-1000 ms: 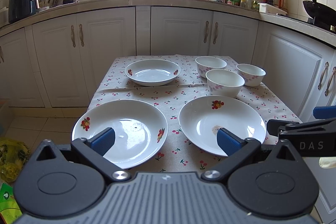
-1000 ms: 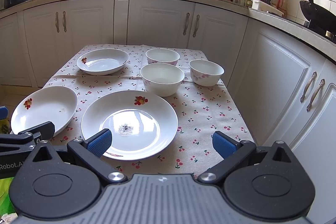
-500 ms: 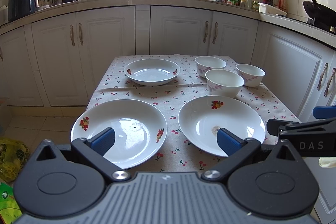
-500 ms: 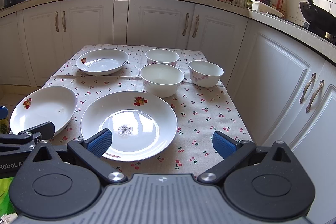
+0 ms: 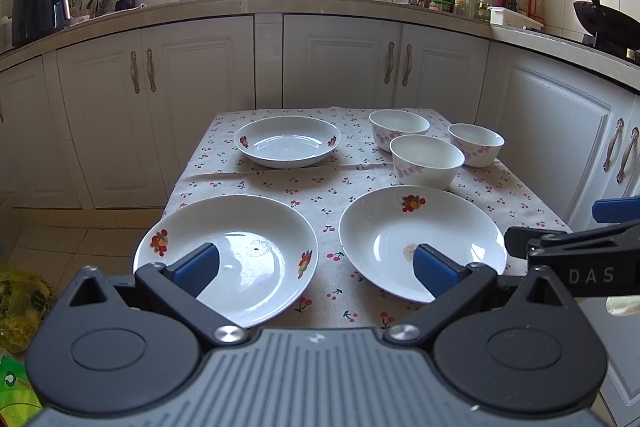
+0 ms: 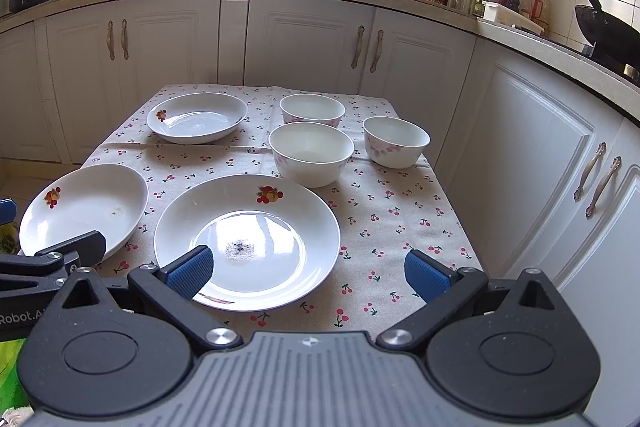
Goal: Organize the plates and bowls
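**You had not yet taken any dish: both claws waited at the near edge of the bench.**

Your left claw (image 5: 316, 265) stood with its jaws wide apart and empty, over the near-left plate (image 5: 226, 249); your right claw (image 6: 308, 273) was also spread and empty, its left pad above the rim of the near-right plate (image 6: 248, 239). A third, smaller plate (image 5: 287, 141) lay at the far left of the cherry tablecloth (image 6: 384, 211), and three bowls (image 6: 311, 153) stood close together at the far right, none stacked. I judge that the first step was only starting. The next move called for lowering one claw to a plate rim, closing on it, and lifting it onto another plate.
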{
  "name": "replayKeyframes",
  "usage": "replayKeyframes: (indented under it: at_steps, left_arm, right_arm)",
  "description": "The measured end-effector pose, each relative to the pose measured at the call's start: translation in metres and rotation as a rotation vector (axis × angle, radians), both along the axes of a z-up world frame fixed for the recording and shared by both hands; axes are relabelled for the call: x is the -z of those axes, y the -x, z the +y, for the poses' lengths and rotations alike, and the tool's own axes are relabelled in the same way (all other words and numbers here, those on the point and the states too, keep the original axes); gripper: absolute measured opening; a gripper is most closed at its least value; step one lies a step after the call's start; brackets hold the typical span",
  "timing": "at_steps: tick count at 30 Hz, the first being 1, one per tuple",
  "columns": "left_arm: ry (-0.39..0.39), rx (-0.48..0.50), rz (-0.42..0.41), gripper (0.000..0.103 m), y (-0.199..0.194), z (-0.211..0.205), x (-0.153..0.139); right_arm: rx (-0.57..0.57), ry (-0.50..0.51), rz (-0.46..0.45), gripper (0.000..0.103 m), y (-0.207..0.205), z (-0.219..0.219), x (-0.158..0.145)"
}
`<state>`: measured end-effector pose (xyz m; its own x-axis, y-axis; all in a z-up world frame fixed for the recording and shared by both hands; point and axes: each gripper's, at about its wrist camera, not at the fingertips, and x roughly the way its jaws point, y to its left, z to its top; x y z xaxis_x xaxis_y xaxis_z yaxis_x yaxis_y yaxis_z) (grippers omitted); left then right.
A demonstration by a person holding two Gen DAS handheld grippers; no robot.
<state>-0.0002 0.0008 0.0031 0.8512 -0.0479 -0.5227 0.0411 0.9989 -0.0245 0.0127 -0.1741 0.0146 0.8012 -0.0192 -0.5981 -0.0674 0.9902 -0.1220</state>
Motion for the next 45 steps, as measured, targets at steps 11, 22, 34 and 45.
replayKeyframes:
  at_steps: [11, 22, 34, 45]
  left_arm:
    - [-0.016, 0.004, -0.001, 0.102, -0.011, 0.009, 0.004]
    - [-0.061, 0.043, -0.031, 0.102, -0.021, 0.031, 0.009]
    - [-0.001, -0.007, -0.017, 0.102, -0.026, 0.080, 0.010]
    - [0.005, 0.079, 0.023, 0.102, -0.014, 0.119, 0.038]
  right_arm:
    - [-0.039, -0.025, -0.012, 0.103, -0.017, -0.001, -0.004]
    - [-0.088, -0.058, -0.022, 0.103, -0.047, 0.002, -0.013]
    - [-0.197, -0.087, -0.021, 0.103, -0.072, 0.029, -0.017]
    - [-0.345, -0.042, -0.015, 0.103, -0.088, 0.075, -0.011]
